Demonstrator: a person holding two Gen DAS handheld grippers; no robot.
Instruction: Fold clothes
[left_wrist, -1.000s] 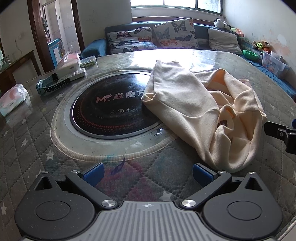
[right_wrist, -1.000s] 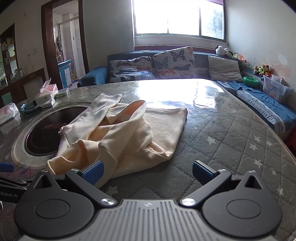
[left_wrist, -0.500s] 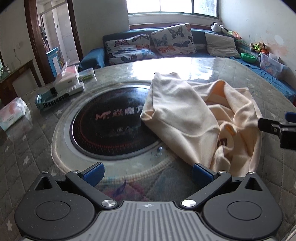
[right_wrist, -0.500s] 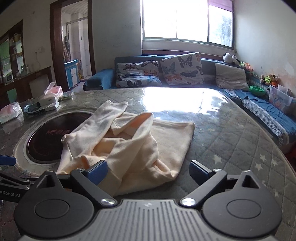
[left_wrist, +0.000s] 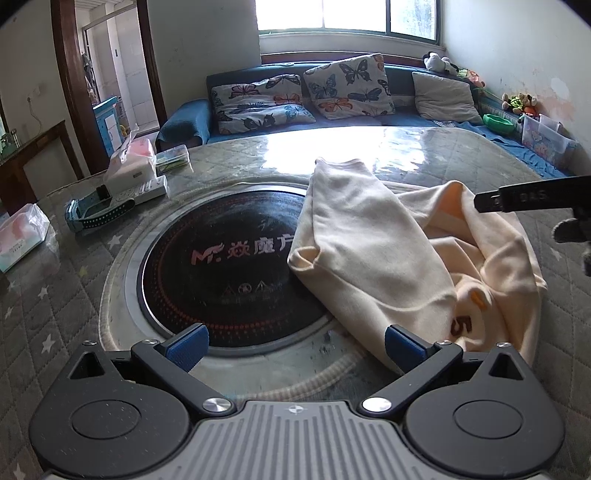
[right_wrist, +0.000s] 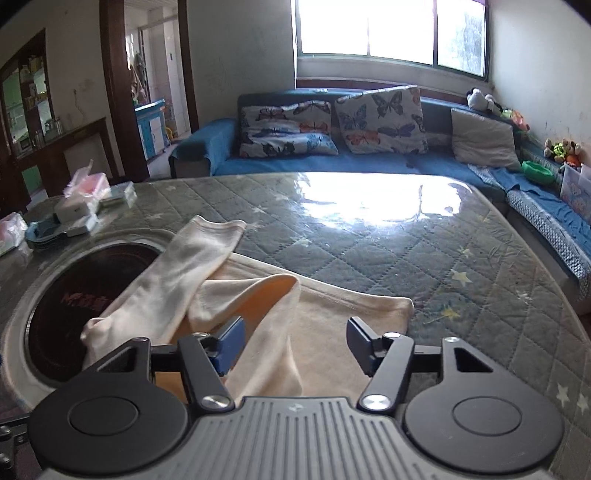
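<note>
Right gripper (right_wrist: 295, 345): jaws closing, half-spread, cream fabric ridge between pads, not yet pinched. Cream sweatshirt (right_wrist: 258, 317): crumpled on quilted table cover (right_wrist: 424, 258), sleeve running up-left over black induction hob (right_wrist: 62, 302). Left gripper (left_wrist: 293, 347): jaws wide, empty; garment hem beside right pad. Right nearer.

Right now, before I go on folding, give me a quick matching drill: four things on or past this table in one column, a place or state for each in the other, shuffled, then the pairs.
Things
1. cream garment
2. butterfly cushions
3. tissue pack
4. left gripper

Places or states
A. propped on the blue sofa
B. at the table's left edge
C. open, nothing between its fingers
D. crumpled, partly over the black round cooktop

Pairs: 1-D, 2-A, 3-B, 4-C
</note>
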